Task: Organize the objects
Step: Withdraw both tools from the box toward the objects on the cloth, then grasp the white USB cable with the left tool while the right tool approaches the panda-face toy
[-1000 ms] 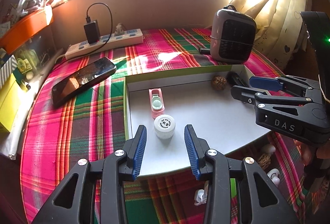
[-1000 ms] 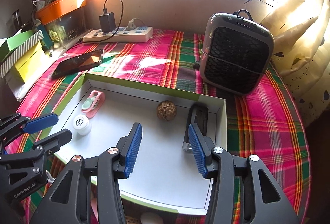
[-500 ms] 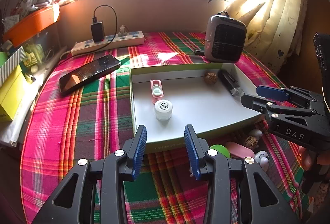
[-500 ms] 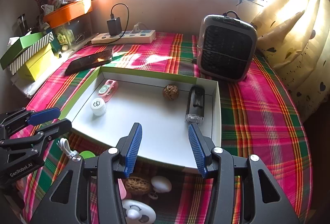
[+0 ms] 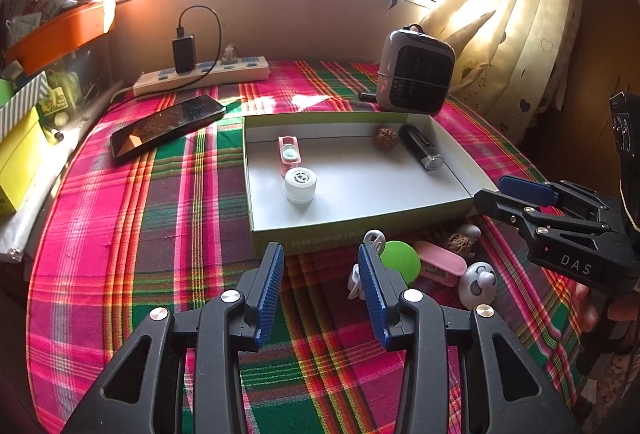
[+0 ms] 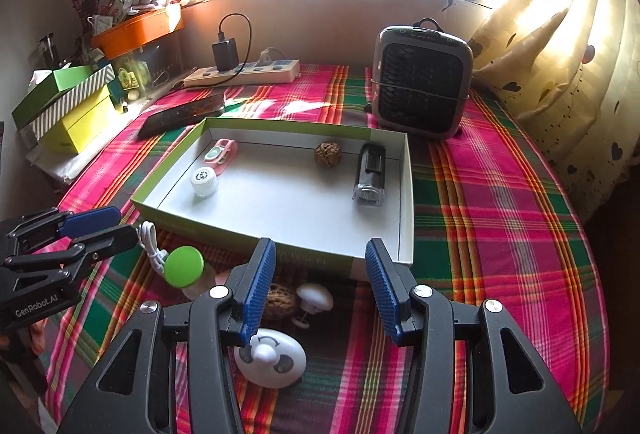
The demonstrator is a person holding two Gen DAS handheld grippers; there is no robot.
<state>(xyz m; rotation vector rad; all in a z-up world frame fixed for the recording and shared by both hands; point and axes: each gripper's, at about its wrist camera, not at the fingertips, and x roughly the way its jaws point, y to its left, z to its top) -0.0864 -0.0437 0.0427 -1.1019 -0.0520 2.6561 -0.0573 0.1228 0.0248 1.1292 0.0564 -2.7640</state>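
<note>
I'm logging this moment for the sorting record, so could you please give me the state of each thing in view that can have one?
Left tool: open, empty.
Right tool: open, empty.
Box: open, no lid on it.
White jar: upright in the box, cap on.
Flashlight: lying on its side in the box.
Phone: flat on the cloth, screen dark.
Charger: plugged into the power strip.

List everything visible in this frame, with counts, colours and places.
Box: 1, white inside, green outside, table centre.
Walnuts: 2, brown, one in box, one in front.
White jar: 1, box left.
Pink clips: 2, one in box, one in front.
Black torch: 1, box right.
Green-lidded jar: 1, in front.
Panda gadget: 1, white, nearest.
Phone: 1, black, left.
Heater: 1, grey, back right.
Left gripper, right gripper: open, empty.
</note>
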